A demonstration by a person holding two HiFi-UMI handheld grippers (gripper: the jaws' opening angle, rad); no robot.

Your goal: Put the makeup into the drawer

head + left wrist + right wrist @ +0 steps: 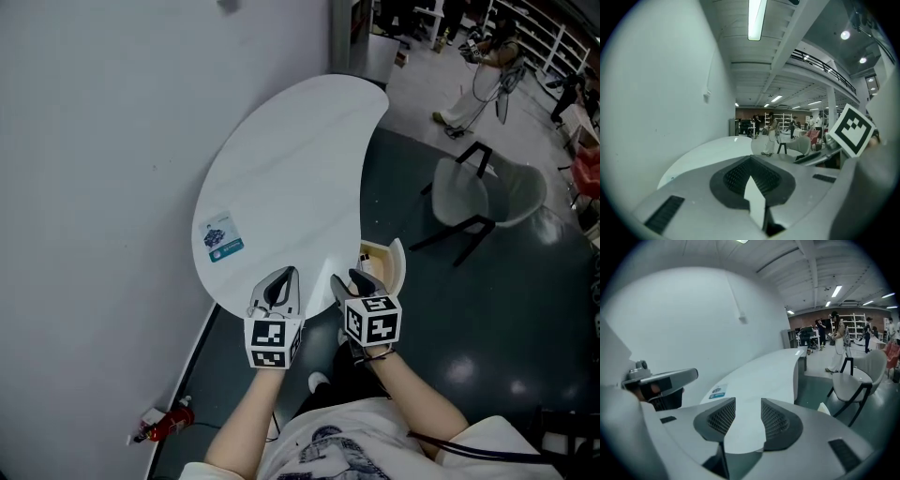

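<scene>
Wooden drawer (380, 255), red floor item (165, 424), head view

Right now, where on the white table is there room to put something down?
Nearly all of the white table is bare: from its far rounded end down to the blue card near the wall-side edge, and from that card across to the right edge. It is crowded only at the near end, by the left gripper, right gripper and open drawer.

White curved table (291, 178) beside grey wall (94, 187), dark floor (450, 309)
</scene>
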